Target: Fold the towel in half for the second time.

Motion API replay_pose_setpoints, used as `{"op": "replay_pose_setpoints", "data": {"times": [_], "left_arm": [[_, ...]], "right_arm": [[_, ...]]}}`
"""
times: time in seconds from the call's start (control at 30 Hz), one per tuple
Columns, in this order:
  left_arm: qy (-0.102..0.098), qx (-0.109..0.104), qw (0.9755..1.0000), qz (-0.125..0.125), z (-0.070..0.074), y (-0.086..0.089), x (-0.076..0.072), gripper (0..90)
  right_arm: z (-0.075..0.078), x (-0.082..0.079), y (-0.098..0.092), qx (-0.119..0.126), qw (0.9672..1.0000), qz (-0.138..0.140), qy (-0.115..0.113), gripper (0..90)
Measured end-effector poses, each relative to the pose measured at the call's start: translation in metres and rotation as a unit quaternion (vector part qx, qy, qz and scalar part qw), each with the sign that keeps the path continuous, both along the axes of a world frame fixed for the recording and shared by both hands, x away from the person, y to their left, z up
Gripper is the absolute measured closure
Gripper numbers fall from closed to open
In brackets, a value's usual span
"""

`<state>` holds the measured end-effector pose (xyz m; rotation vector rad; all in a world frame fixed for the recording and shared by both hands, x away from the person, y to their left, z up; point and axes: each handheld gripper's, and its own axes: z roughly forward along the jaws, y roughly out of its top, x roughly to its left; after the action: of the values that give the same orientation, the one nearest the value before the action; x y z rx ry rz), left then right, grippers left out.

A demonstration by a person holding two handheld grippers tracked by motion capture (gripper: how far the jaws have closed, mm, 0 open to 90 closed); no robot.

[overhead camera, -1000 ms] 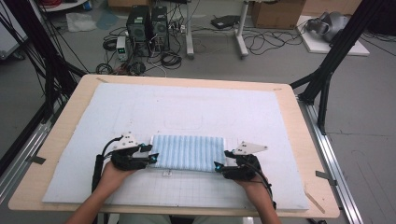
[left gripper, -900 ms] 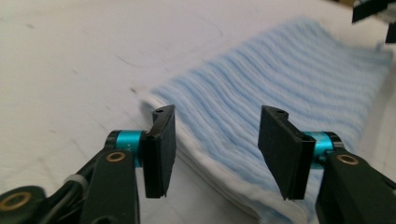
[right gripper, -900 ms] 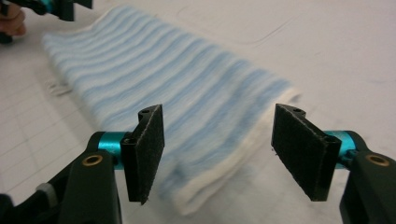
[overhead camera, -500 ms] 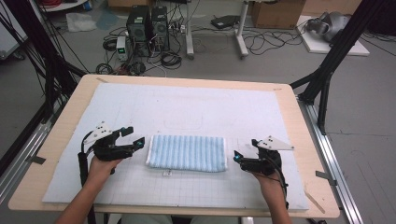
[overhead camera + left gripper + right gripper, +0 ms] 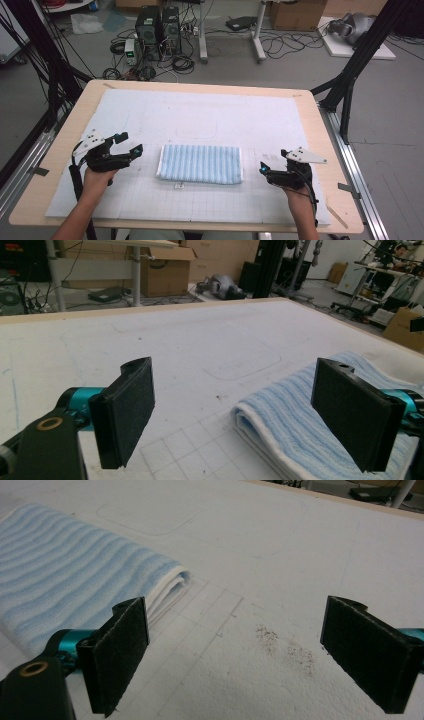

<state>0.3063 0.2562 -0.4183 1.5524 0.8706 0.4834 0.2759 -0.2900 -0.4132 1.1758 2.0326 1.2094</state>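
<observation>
On the white gridded mat (image 5: 210, 115), near its front centre, lies a folded towel (image 5: 200, 164): pale blue with fine ribbed stripes, white edging, layers stacked at the short ends, flat and rectangular. Left gripper (image 5: 126, 144) sits just off the towel's left end, jaws wide apart, having just been opening, nothing between them. Right gripper (image 5: 262, 171) sits off the right end, jaws likewise apart and just opened, empty. Small brown specks mark the mat (image 5: 285, 647).

Folded towel (image 5: 200, 164) flat on the foam mat (image 5: 210, 115) near its front middle, mat on the wooden table (image 5: 320, 115), left gripper (image 5: 129, 143) just left of towel, right gripper (image 5: 262, 170) just right, computer towers (image 5: 159, 25) on floor behind table
</observation>
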Motion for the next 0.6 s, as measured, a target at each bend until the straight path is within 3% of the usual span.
{"op": "replay_pose_setpoints", "data": {"times": [0.6], "left_arm": [[0.001, 0.007, 1.0, -0.001, -0.0006, 0.0024, -0.0016, 19.6]], "right_arm": [[0.0013, 0.0008, 0.0011, 0.002, 1.0, -0.003, -0.005, 10.9]]}}
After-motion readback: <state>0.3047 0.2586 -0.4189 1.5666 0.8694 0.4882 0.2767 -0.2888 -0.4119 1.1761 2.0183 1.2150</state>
